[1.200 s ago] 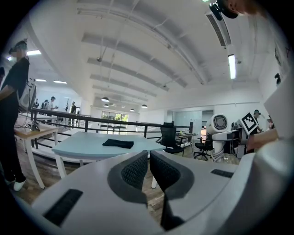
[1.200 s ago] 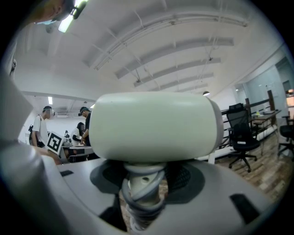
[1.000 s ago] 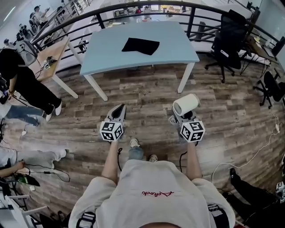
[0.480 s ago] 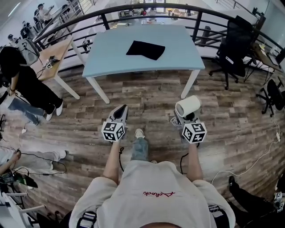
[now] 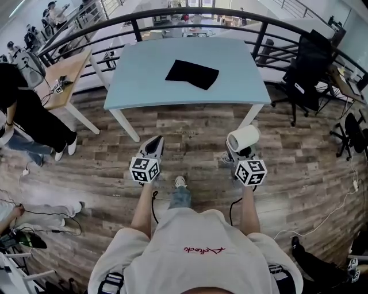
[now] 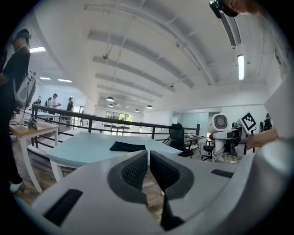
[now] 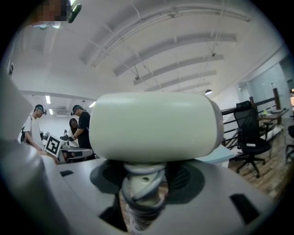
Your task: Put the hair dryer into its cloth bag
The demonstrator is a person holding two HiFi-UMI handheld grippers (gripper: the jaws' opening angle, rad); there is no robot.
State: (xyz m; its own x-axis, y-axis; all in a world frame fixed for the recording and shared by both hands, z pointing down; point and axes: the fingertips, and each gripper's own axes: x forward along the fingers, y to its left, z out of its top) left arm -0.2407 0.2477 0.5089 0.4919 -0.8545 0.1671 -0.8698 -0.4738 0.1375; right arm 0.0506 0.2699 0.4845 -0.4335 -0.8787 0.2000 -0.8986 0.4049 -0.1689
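A black cloth bag [image 5: 192, 74] lies flat on the light blue table [image 5: 138, 86] ahead of me; the left gripper view shows that bag [image 6: 127, 147] beyond the jaws. My right gripper [image 5: 242, 153] is shut on the handle of the white hair dryer [image 5: 242, 138], whose barrel [image 7: 154, 126] stands above the jaws, with its cord wound round the handle. My left gripper [image 5: 153, 146] is shut with nothing between its pads [image 6: 136, 170]. Both grippers hang over the wooden floor, short of the table's near edge.
A black railing [image 5: 190, 14] runs behind the table. Black office chairs [image 5: 307, 69] stand at the right. A wooden desk [image 5: 63, 74] and standing people [image 5: 29, 112] are at the left. Cables [image 5: 322, 221] lie on the floor at the right.
The person has walked forward, so the table and bag have come nearer and lower in the head view. Both grippers keep their pose, and the hair dryer stays held.
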